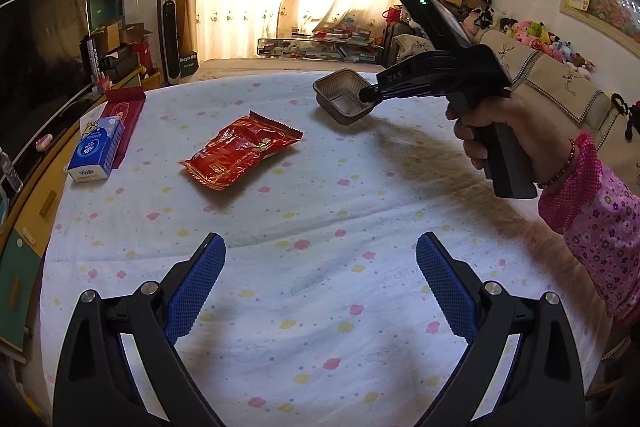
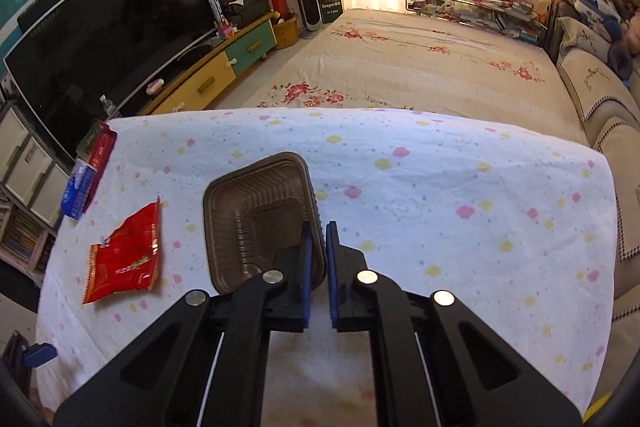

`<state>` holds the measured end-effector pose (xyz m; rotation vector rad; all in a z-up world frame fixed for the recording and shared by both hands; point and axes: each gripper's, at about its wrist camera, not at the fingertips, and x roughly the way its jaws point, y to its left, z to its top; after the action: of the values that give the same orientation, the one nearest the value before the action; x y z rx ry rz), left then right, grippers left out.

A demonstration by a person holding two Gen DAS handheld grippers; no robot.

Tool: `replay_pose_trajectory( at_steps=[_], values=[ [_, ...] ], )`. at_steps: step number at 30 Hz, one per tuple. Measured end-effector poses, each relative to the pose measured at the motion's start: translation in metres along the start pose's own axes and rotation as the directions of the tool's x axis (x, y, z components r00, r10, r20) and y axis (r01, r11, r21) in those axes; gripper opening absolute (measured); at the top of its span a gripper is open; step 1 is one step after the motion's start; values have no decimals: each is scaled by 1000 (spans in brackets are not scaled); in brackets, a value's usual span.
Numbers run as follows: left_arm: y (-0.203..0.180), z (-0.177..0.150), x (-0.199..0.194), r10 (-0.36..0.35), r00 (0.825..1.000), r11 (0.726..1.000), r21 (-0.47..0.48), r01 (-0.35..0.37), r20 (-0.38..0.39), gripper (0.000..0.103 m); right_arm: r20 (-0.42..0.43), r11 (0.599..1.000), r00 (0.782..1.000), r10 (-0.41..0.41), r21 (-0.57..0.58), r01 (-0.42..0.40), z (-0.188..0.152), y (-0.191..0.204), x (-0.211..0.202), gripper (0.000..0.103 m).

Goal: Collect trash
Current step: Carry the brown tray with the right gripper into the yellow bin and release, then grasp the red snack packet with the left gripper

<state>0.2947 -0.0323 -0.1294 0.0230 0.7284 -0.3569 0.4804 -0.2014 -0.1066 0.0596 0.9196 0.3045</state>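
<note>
A brown plastic tray (image 2: 256,215) hangs tilted above the flowered tablecloth (image 2: 440,187). My right gripper (image 2: 318,231) is shut on its right wall, one blue pad inside and one outside. In the left wrist view the same tray (image 1: 342,95) is held up at the far side by the right gripper (image 1: 366,95). A red snack wrapper (image 1: 240,155) lies flat on the cloth, left of the tray; it also shows in the right wrist view (image 2: 128,255). My left gripper (image 1: 320,267) is open and empty, low over the near part of the table.
A blue tissue pack (image 1: 96,151) and a red box (image 1: 126,119) lie at the table's left edge. A TV (image 2: 104,39) and cabinet stand to the left. A sofa (image 2: 600,99) runs along the right. A bed-like surface (image 2: 420,67) lies beyond the table.
</note>
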Motion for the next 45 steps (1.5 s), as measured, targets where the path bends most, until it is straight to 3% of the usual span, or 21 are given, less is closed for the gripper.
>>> replay_pose_trajectory(
  at_steps=[5,9,13,15,22,24,25,26,28,32,38,45],
  values=[
    [1,-1,0,3,1000,1000,-4,-3,-2,95,27,998,1000,13,53,-15,-22,-13,-38,6],
    [-1,-2,0,5,1000,1000,3,-5,-1,95,48,994,999,19,108,-24,-59,-31,-79,6],
    [-2,-3,0,-7,1000,1000,-1,7,-3,95,88,985,995,-43,168,28,-107,-64,-130,6],
    [-1,-3,-1,-8,1000,1000,-4,8,-2,95,110,975,988,-112,206,88,-135,-84,-157,6],
    [0,-3,-1,-18,1000,1000,-18,18,-5,95,88,883,934,-346,367,292,-228,-152,-223,9],
    [0,-3,0,-21,1000,1000,-21,21,-10,95,63,847,912,-405,400,349,-248,-168,-229,18],
    [0,-3,1,-23,1000,999,-22,22,-13,95,46,826,897,-439,415,383,-256,-177,-232,33],
    [0,-2,1,-22,1000,999,-23,22,-15,95,43,813,889,-457,426,397,-261,-182,-234,41],
    [1,0,2,-24,999,999,-30,23,-22,95,48,792,874,-484,449,413,-269,-190,-238,41],
    [6,12,6,-53,996,998,-28,51,-68,95,82,800,883,-462,469,374,-272,-194,-241,41],
    [26,46,25,-8,995,998,58,14,-97,95,97,834,906,-412,441,332,-266,-179,-228,43],
    [51,77,78,60,990,988,146,-41,-125,95,84,850,919,-385,421,317,-260,-168,-216,43]
  ],
)
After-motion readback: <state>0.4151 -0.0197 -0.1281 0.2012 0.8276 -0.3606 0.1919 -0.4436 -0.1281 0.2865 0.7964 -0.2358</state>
